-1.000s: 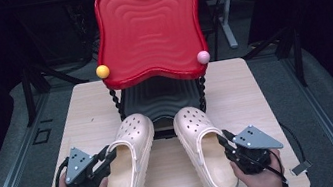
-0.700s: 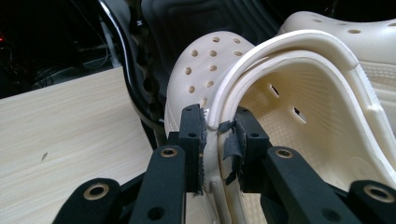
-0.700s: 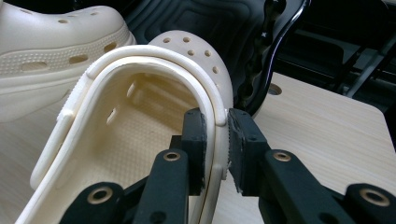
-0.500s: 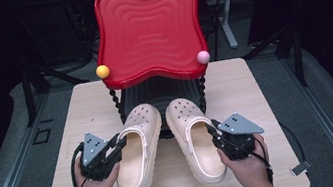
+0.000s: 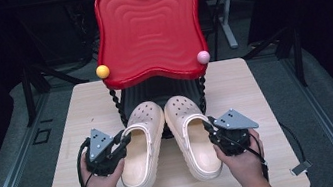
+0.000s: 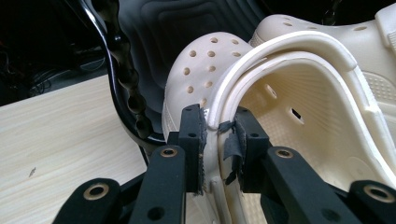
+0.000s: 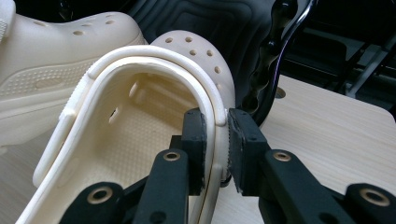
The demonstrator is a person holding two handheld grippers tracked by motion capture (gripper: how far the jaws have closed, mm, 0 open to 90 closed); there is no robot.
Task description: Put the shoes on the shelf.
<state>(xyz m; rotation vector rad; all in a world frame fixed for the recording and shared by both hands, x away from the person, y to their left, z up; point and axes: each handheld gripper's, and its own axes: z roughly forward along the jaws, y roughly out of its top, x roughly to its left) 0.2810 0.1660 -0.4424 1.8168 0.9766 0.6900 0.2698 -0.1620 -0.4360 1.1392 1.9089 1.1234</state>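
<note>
Mid-tabletop, toes under the red rack (image 5: 149,30), we hold both clogs: left gripper (image 5: 120,142) pinches the left clog (image 5: 141,145) sidewall, right gripper (image 5: 209,128) the right clog (image 5: 192,135). Soft walls may buckle and slip; toes could snag the rack legs (image 5: 117,106).

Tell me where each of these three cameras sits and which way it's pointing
High view: above the person's side, facing forward and down on the table; both hands, left gripper, right gripper.
Left gripper view: rides the left gripper, facing the left shoe; black jaws clamp its side wall.
Right gripper view: rides the right gripper, facing the right shoe; jaws clamp its wall.
Shared: both shoes, red shelf's black stand.
</note>
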